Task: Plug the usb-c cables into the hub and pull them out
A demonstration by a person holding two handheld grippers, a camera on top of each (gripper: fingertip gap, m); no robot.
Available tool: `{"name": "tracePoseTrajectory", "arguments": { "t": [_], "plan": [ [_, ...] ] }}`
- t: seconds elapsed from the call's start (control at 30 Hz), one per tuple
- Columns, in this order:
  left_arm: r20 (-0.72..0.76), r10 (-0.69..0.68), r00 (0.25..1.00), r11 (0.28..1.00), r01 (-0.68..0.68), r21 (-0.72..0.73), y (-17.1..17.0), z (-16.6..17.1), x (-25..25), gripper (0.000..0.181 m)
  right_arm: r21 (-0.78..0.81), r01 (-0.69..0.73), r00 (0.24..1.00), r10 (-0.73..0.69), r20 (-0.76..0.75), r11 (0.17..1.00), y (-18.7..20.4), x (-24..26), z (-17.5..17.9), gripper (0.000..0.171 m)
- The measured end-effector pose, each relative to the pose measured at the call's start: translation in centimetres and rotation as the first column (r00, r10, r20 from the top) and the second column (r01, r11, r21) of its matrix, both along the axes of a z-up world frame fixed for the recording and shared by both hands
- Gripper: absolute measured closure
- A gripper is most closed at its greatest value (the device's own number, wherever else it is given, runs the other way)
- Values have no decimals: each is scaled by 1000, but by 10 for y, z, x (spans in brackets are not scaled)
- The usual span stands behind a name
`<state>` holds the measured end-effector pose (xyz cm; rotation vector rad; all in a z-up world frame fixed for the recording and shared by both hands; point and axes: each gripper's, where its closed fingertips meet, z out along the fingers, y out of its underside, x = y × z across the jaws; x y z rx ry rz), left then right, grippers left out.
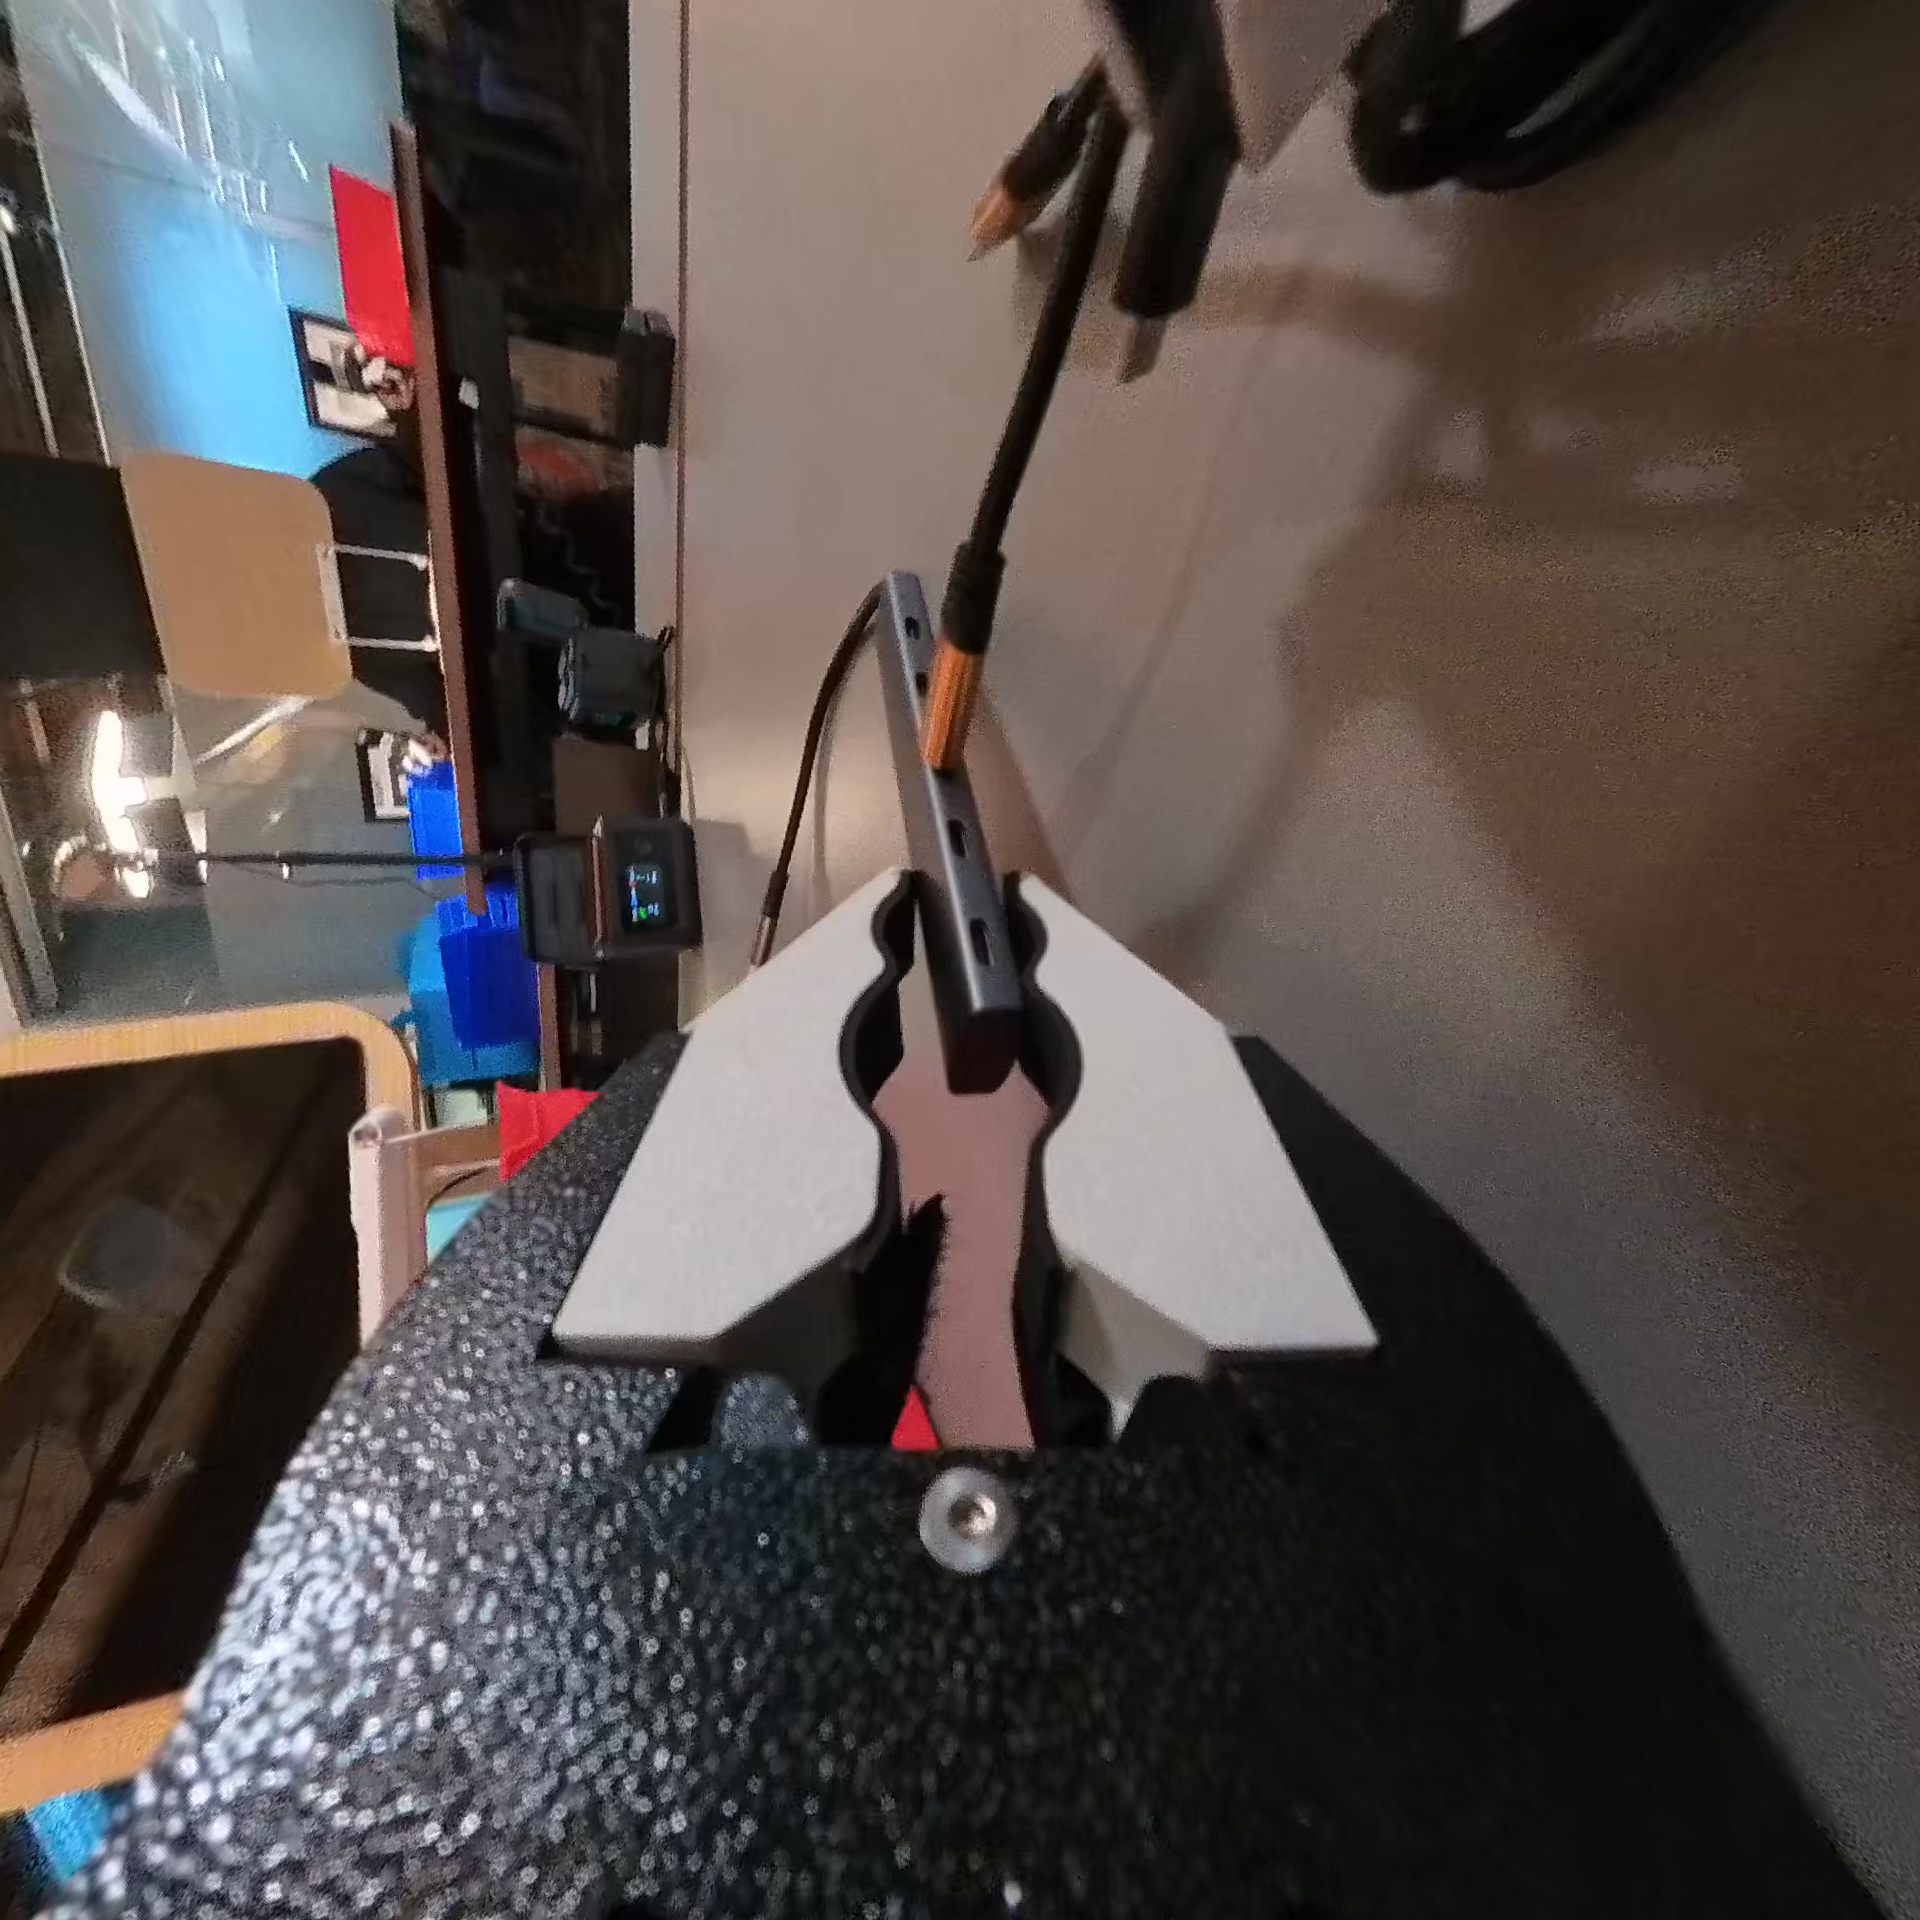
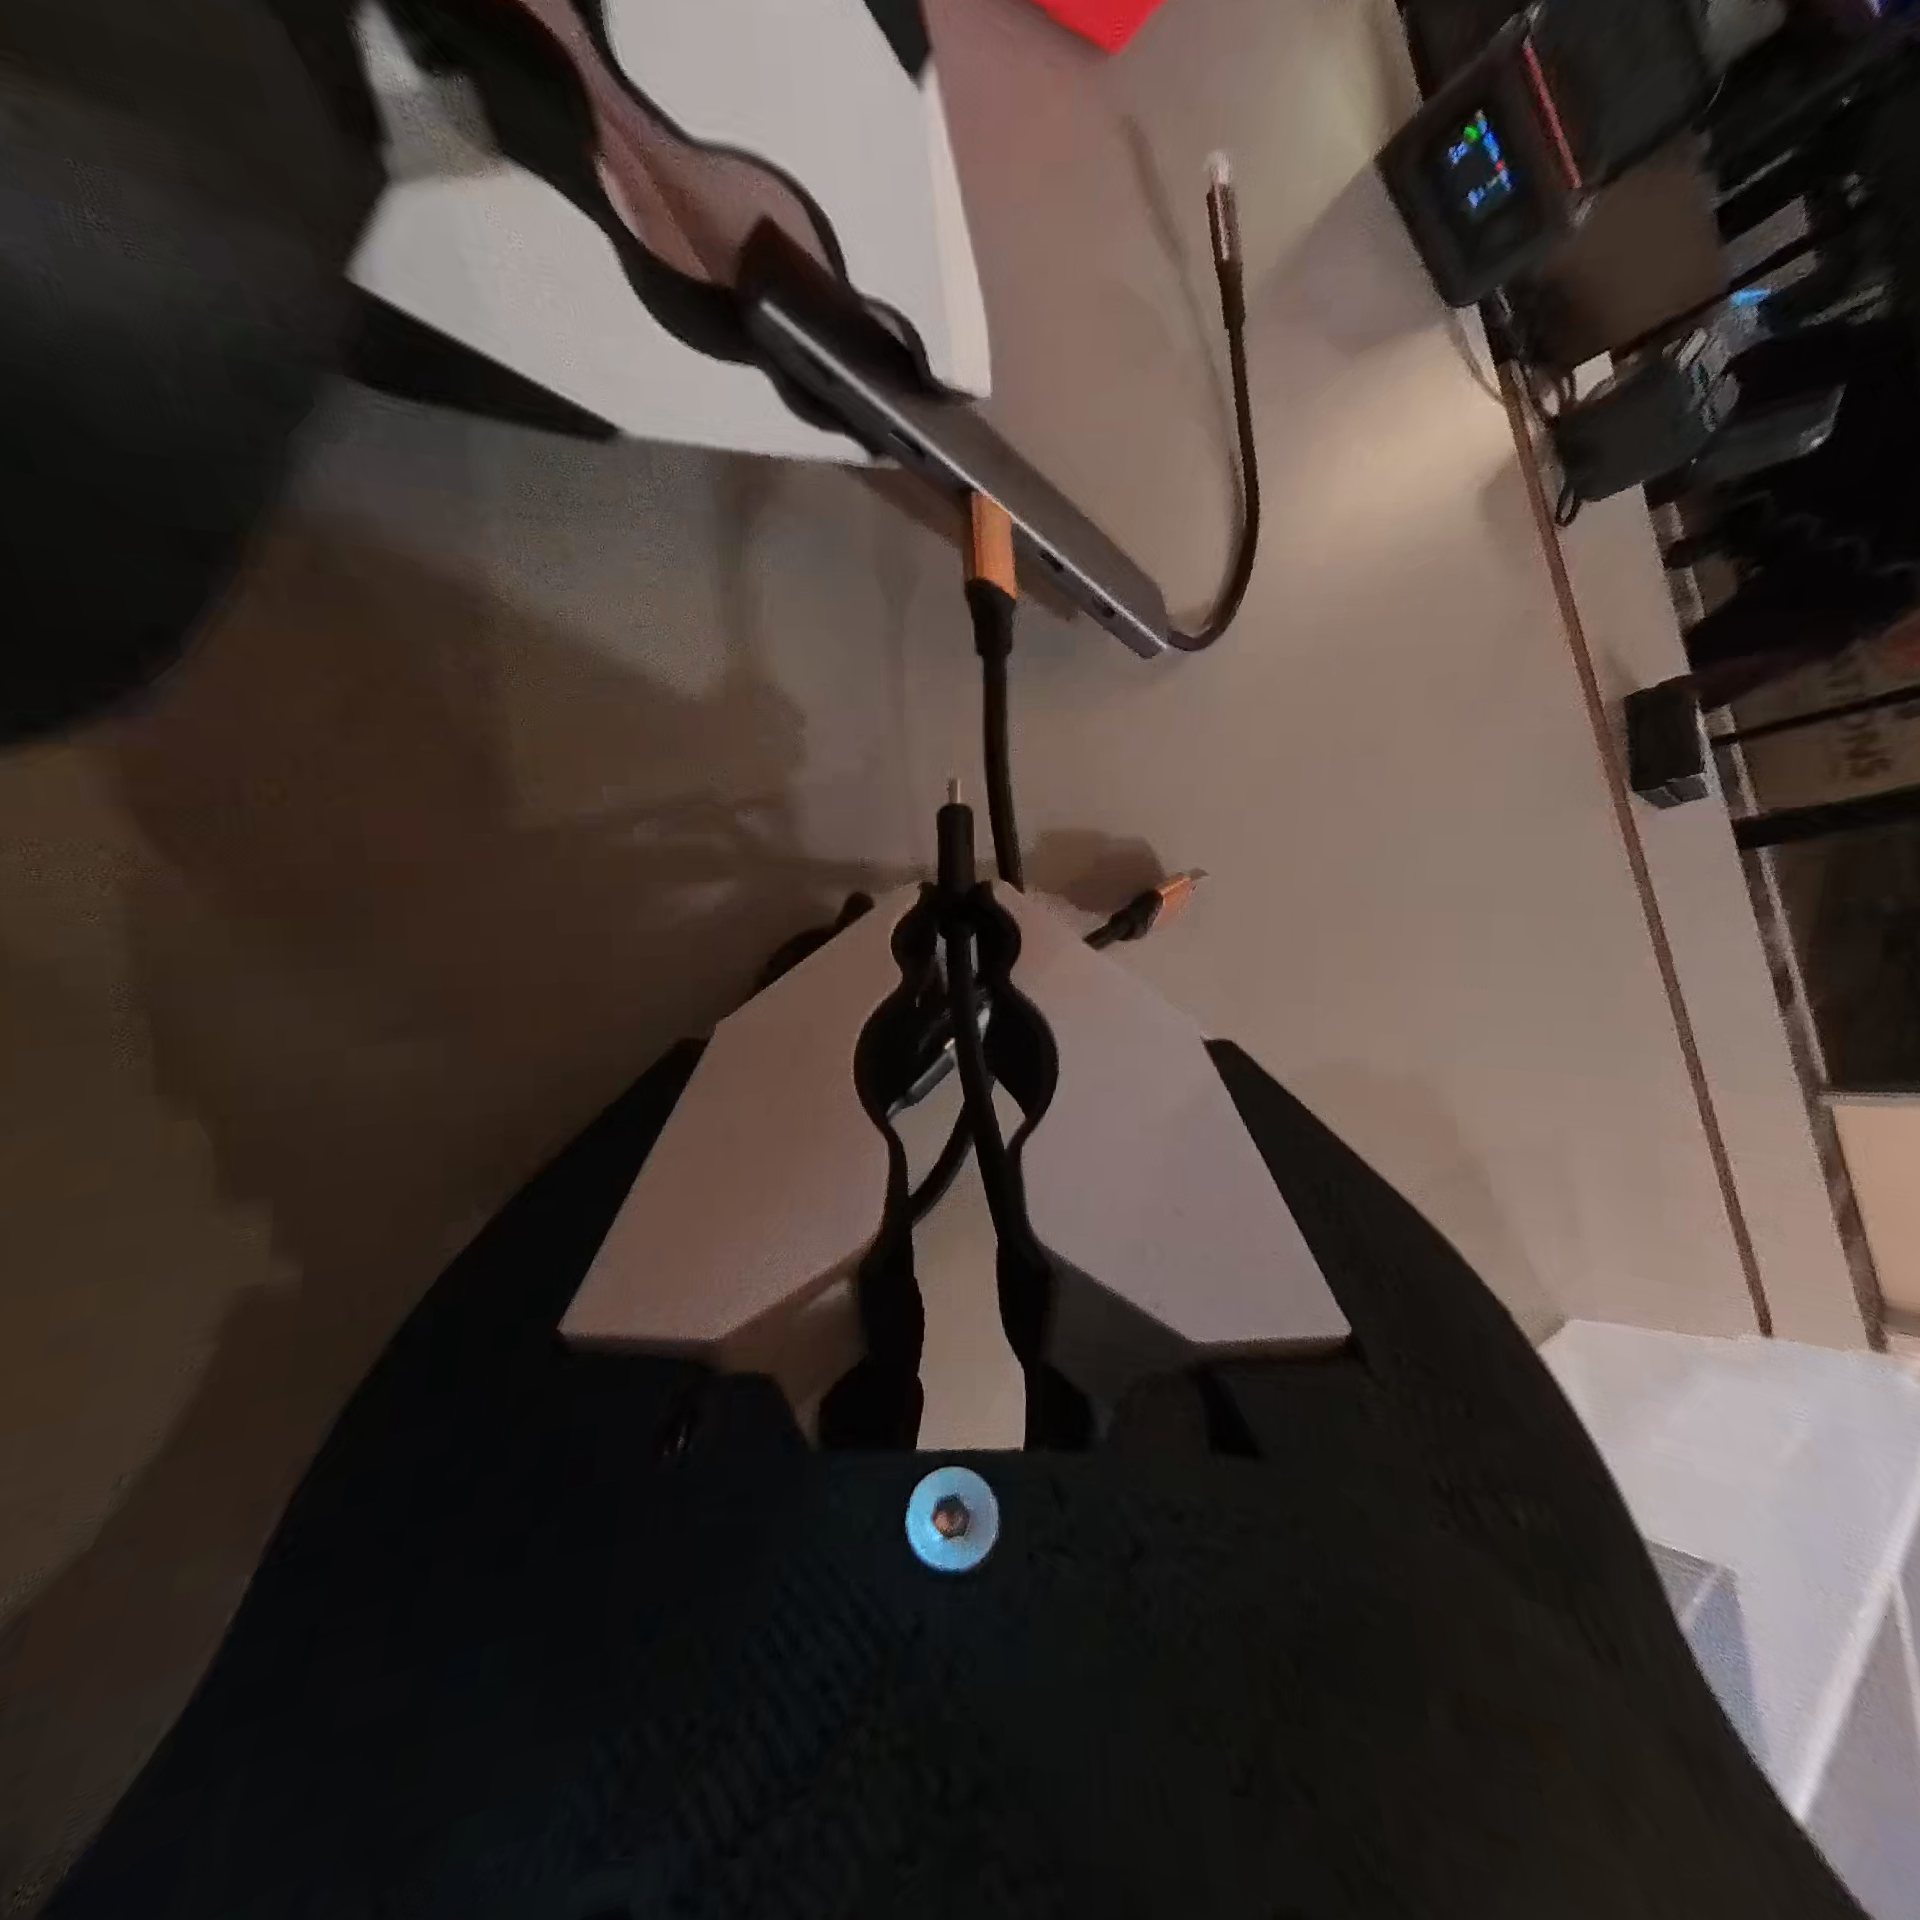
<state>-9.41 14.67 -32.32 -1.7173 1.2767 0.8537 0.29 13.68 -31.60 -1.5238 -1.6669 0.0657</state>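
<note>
I held the grey hub (image 1: 951, 831) clamped edge-on in my left gripper (image 1: 961, 914), its row of ports turned toward the right of the left wrist frame so that plugs could come at it square. One orange-collared plug (image 1: 954, 701) already sat in a port near the hub's far end, its black cable (image 1: 1023, 416) rising toward the top of the frame. The hub's own short lead (image 1: 805, 748) curled off its far tip and hung free on the left.

In the right wrist view, my right gripper (image 2: 956, 894) was clenched on a black plug (image 2: 954, 836) just behind its metal tip, which pointed up the frame at the hub (image 2: 1023, 483) above centre. I gripped it that close to the nose, I judged, to keep it stiff for insertion. The plug stood apart from the hub, not yet seated, just left of the cable already plugged in. Another orange-collared plug (image 2: 1169, 894) lay loose on the pale table (image 2: 1403, 831) at centre right, waiting its turn.
</note>
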Motion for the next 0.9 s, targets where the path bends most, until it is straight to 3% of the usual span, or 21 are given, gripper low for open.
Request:
{"name": "tracePoseTrajectory", "arguments": {
  "t": [0.37, 0.5, 0.63, 0.73, 0.9],
  "plan": [
    [8, -172, 985, 984, 171, 53, -11, 3, 11, 169, -3, -11, 1000, 11, -19, 1000, 15, 5, -8, 165],
    [59, -144, 988, 989, 143, 31, -9, 14, 7, 173, 180, -113, 993, 119, -24, 977, 0, -11, 18, 166],
    [104, -127, 986, 992, 127, 3, -7, 24, 13, 174, 393, -224, 974, 211, 77, 892, -18, -33, 42, 166],
    [111, -133, 985, 991, 133, 0, -6, 25, 19, 173, 436, -244, 969, 202, 141, 867, -10, -36, 37, 165],
    [132, -172, 976, 985, 175, -12, -11, 16, 23, 168, 388, -236, 971, 204, 122, 891, -1, -28, 26, 165]
  ]
}}
